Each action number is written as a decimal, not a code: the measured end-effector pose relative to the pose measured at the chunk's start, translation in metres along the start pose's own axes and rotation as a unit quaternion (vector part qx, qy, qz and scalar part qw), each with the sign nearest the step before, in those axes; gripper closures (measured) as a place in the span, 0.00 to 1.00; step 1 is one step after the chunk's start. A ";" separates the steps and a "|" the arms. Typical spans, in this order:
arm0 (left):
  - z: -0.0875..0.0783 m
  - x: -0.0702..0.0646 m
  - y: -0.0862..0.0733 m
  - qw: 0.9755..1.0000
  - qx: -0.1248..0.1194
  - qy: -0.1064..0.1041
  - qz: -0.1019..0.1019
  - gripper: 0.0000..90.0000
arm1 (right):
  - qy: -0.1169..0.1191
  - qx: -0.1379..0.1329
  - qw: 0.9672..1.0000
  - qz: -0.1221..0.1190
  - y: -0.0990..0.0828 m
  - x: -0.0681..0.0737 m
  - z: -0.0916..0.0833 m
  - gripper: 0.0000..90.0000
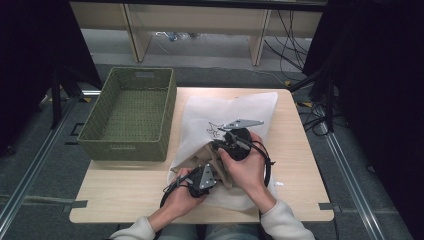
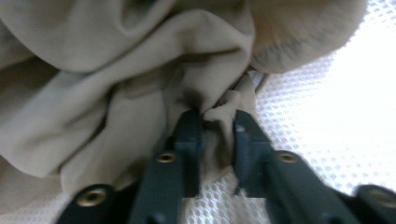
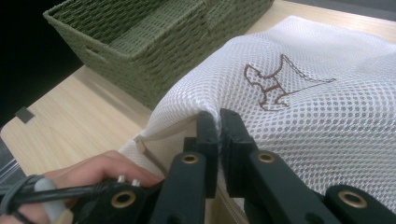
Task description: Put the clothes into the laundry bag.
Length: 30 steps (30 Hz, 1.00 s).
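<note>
A white mesh bag with a brown stitched figure lies on the table, its mouth toward the person. A beige cloth bunches at that mouth. My left gripper is shut on a fold of the beige cloth; in the left gripper view the jaws pinch the fold over the white mesh. My right gripper is shut on the bag's upper edge, and the right gripper view has its jaws nipping the mesh bag at the rim, lifted off the table.
A green woven basket stands at the table's left, close beside the bag, and its wall rises just beyond the bag's edge. Bare wooden table lies in front of the basket. The person's left hand is low beside my right jaws.
</note>
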State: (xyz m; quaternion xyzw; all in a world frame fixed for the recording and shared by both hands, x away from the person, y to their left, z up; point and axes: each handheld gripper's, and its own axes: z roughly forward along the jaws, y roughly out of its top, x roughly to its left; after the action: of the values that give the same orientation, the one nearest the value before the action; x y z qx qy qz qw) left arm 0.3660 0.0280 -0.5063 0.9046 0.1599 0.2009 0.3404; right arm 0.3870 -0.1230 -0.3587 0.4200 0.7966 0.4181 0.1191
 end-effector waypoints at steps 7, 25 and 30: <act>-0.004 0.009 0.010 0.999 -0.034 0.026 -0.031 0.97 | 0.015 -0.001 1.000 0.008 0.000 0.004 0.000 0.98; -0.080 0.028 0.053 0.972 -0.169 0.160 -0.026 0.97 | 0.055 -0.094 0.994 -0.012 0.040 0.035 -0.031 0.99; -0.063 0.025 0.054 0.976 -0.145 0.161 -0.006 0.97 | 0.037 -0.093 0.995 -0.022 0.048 0.034 -0.032 0.99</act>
State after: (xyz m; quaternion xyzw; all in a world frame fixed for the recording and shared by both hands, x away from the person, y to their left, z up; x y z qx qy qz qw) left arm 0.3664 0.0347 -0.4202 0.8005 0.1876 0.3627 0.4387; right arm 0.3761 -0.1009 -0.2972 0.3742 0.7672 0.5026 0.1370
